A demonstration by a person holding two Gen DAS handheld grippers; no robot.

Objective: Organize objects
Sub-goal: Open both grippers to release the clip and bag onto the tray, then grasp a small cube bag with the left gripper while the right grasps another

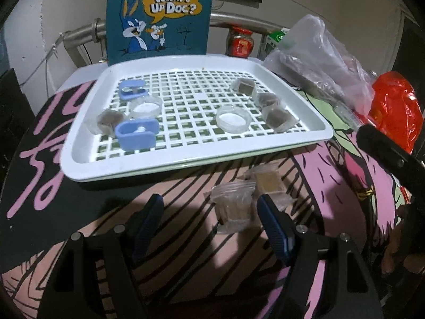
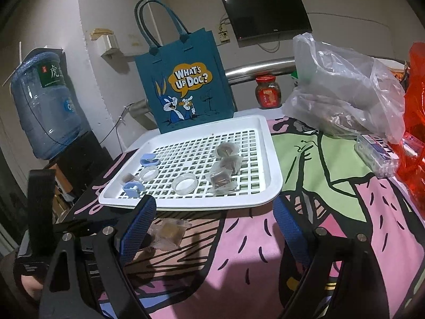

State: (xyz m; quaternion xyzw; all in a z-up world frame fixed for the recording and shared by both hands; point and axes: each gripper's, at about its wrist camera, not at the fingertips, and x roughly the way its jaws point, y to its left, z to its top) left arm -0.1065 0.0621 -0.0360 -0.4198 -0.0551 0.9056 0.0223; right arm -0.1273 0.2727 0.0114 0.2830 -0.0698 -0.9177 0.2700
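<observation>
Two wrapped brown cubes (image 1: 240, 202) in clear packets lie on the table's patterned cloth (image 1: 332, 186), touching each other, just off the near edge of the white grid tray (image 1: 186, 156). One packet sits btwn the fingers of the left hand-held gripper (image 1: 209, 207), whose jaws are spread, pads not pressing on it; the right-side fingertip (image 1: 265, 204) is just beside the second packet.

On the tray: 4 more wrapped cubes, 3 grouped toward its right side (image 1: 268, 101) and 1 at its left edge (image 1: 107, 119); 2 blue clips (image 1: 136, 134), one nearer, one farther back (image 1: 131, 89); 2 clear round dishes w/ white insides (image 1: 233, 119), (image 1: 146, 106).

Right hand-held gripper (image 2: 215, 212) hangs over the cloth near the tray's near edge, jaws spread wide, nothing btwn them.

Beyond the tray's far edge stands a teal "What's Up Doc?" tote bag (image 2: 186, 79), a red-lidded jar (image 2: 268, 91) beside it. Toward the table's right edge: a clear plastic bag (image 2: 342, 87) and a red plastic bag (image 2: 414, 122). Water jug (image 2: 42, 101) off the table's left side, wall TV (image 2: 268, 13) behind.
</observation>
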